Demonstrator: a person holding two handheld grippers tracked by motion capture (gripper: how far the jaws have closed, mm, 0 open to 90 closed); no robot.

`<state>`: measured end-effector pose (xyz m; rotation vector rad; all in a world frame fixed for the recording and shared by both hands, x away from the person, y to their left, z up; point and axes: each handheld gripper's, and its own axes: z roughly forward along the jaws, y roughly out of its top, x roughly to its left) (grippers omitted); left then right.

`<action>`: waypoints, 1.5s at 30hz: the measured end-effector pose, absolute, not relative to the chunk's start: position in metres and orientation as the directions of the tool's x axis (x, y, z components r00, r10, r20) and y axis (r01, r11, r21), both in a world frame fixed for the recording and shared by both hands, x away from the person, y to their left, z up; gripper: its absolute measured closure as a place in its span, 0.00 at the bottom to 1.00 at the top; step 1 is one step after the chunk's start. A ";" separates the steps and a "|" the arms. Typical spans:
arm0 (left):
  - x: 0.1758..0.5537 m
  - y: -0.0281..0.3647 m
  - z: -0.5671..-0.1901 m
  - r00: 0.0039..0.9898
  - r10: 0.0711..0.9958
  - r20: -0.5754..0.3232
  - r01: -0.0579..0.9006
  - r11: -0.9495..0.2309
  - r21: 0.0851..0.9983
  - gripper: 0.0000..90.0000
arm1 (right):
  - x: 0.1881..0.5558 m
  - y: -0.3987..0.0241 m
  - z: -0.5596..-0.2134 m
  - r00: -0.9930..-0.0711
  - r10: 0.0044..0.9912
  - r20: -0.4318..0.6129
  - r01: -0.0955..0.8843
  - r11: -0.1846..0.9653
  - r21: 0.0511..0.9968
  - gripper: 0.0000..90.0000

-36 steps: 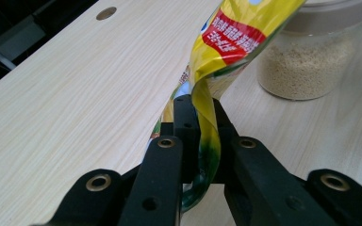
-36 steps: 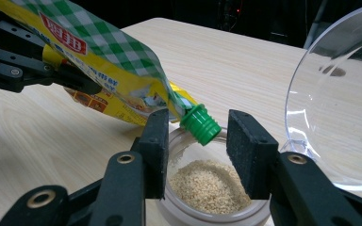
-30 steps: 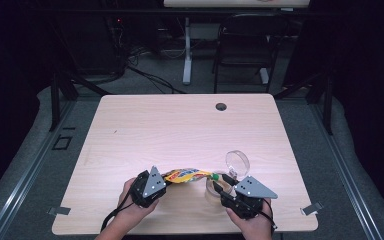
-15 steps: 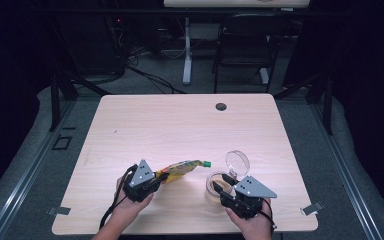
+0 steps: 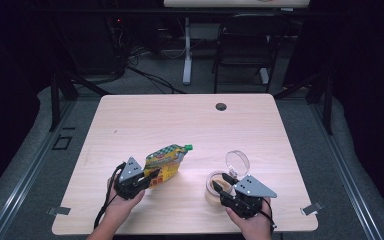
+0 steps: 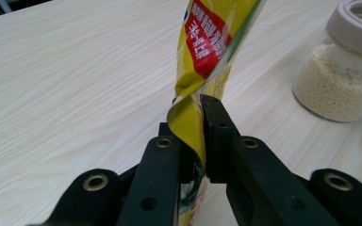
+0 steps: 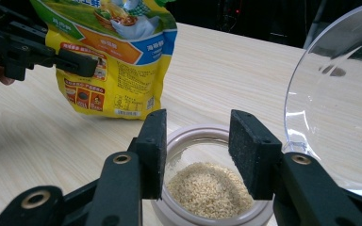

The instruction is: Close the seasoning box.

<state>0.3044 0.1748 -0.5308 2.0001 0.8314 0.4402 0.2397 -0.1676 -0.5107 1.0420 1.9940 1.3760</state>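
While the table [image 5: 180,125] is the broadest thing here and gives plenty of bare wood, the risk sits at its near edge, where both hands work close together. I judge the pouch [image 5: 164,161] the likeliest to go wrong: it is held by one thin, twisted lower corner, so it could slip or swing down, and if its green cap [image 5: 187,147] is off or loose, contents could spill onto the wood rather than into the jar [image 5: 215,184]. The pouch hangs well to the left of the jar, tilted with its spout up and away, so any pour would need a careful carry across.

The jar stands near the front edge, part full of pale grains, with its clear lid [image 5: 237,161] flipped up behind it — a knock from either tool could tip it or scatter the grains.

The left gripper [image 6: 200,136] is clamped on the pouch's crumpled corner, jaws pressed nearly together with only the foil between them. The right gripper [image 7: 195,150] stands apart — its jaws straddle the jar's rim, one on each side, but whether the pads [image 7: 155,146] truly touch the rim I cannot tell; it looks unclosed, not gripping.
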 end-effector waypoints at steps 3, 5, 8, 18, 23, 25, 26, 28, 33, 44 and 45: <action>0.304 0.176 -0.531 0.703 0.711 -0.013 0.392 -0.372 0.841 0.94 | 0.240 -0.167 -0.510 -0.587 0.810 0.017 0.307 0.203 0.930 0.64; 0.303 0.177 -0.533 0.705 0.709 -0.014 0.393 -0.374 0.840 0.94 | 0.240 -0.167 -0.510 -0.587 0.810 0.019 0.307 0.201 0.930 0.64; 0.302 0.179 -0.536 0.706 0.708 -0.023 0.406 -0.377 0.833 0.92 | 0.239 -0.167 -0.510 -0.586 0.810 0.016 0.304 0.202 0.931 0.64; 0.299 0.188 -0.541 0.702 0.709 -0.068 0.427 -0.343 0.836 0.87 | 0.240 -0.168 -0.511 -0.585 0.811 0.024 0.311 0.197 0.930 0.64; 0.297 0.191 -0.543 0.704 0.706 -0.083 0.429 -0.329 0.841 0.84 | 0.239 -0.168 -0.511 -0.584 0.812 0.026 0.315 0.196 0.929 0.64; 0.296 0.191 -0.542 0.703 0.706 -0.083 0.427 -0.326 0.843 0.83 | 0.239 -0.168 -0.511 -0.585 0.811 0.021 0.310 0.199 0.930 0.64; 0.295 0.190 -0.542 0.708 0.701 -0.084 0.426 -0.329 0.843 0.83 | 0.239 -0.169 -0.511 -0.586 0.810 0.023 0.311 0.198 0.930 0.64; 0.293 0.189 -0.541 0.713 0.697 -0.076 0.420 -0.338 0.842 0.81 | 0.240 -0.169 -0.511 -0.584 0.812 0.025 0.312 0.195 0.930 0.64; 0.289 0.191 -0.541 0.722 0.688 -0.075 0.408 -0.336 0.849 0.71 | 0.239 -0.169 -0.511 -0.583 0.812 0.025 0.309 0.194 0.931 0.63; 0.284 0.189 -0.542 0.736 0.670 -0.093 0.400 -0.320 0.859 0.53 | 0.240 -0.170 -0.510 -0.602 0.798 0.028 0.313 0.204 0.928 0.63; 0.283 0.189 -0.543 0.736 0.672 -0.088 0.394 -0.318 0.862 0.51 | 0.240 -0.170 -0.510 -0.601 0.798 0.028 0.313 0.203 0.928 0.63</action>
